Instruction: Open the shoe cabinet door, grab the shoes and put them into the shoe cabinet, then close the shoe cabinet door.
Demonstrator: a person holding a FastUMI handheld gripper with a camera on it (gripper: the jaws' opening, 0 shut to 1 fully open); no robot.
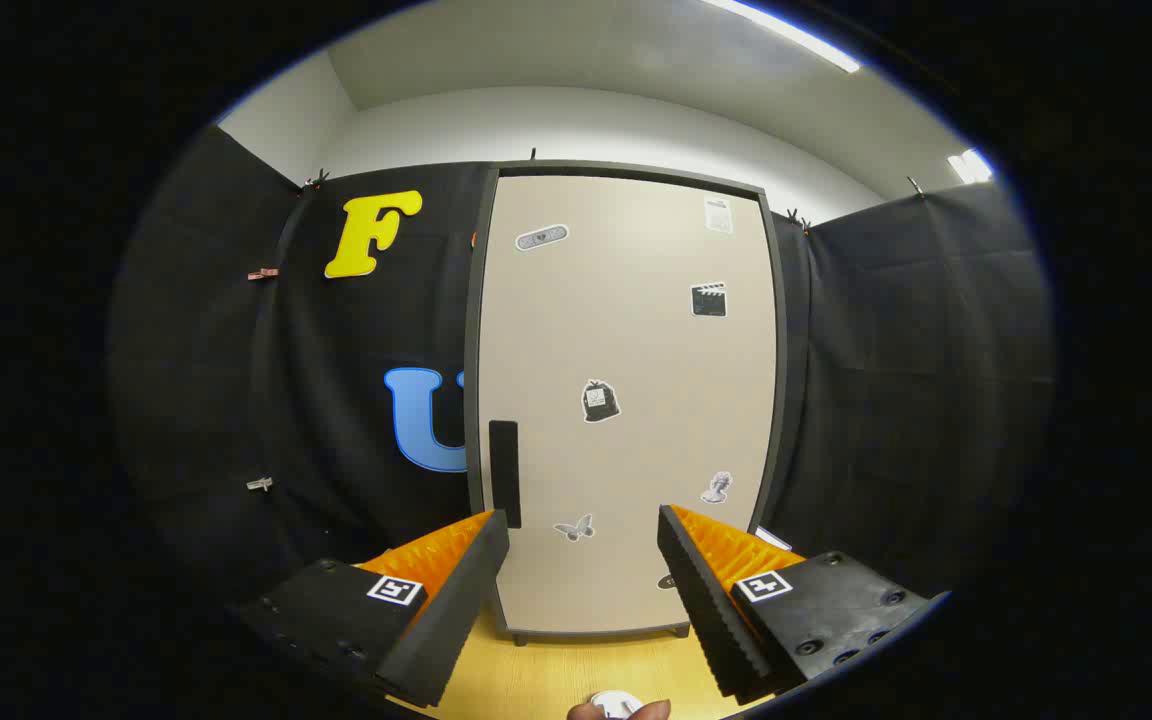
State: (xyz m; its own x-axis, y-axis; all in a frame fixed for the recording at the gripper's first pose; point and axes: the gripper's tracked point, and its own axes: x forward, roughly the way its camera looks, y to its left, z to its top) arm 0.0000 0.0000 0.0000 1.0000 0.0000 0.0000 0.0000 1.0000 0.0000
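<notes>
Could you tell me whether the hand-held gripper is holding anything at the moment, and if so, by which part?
Nothing is held. The hand-held gripper is open, facing the closed shoe cabinet door, whose dark handle lies beyond one finger.

The gripper [584,535] bears ridged pads, square markers and, seemingly, screws.

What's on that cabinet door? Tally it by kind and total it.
Stickers: 6 (bandage, label, clapperboard, bag, bust, butterfly)
Handle: 1
Total: 7; a dark patch beside one finger is too hidden to count.
The tool is open, fingers apart before the door, holding nothing.
</notes>
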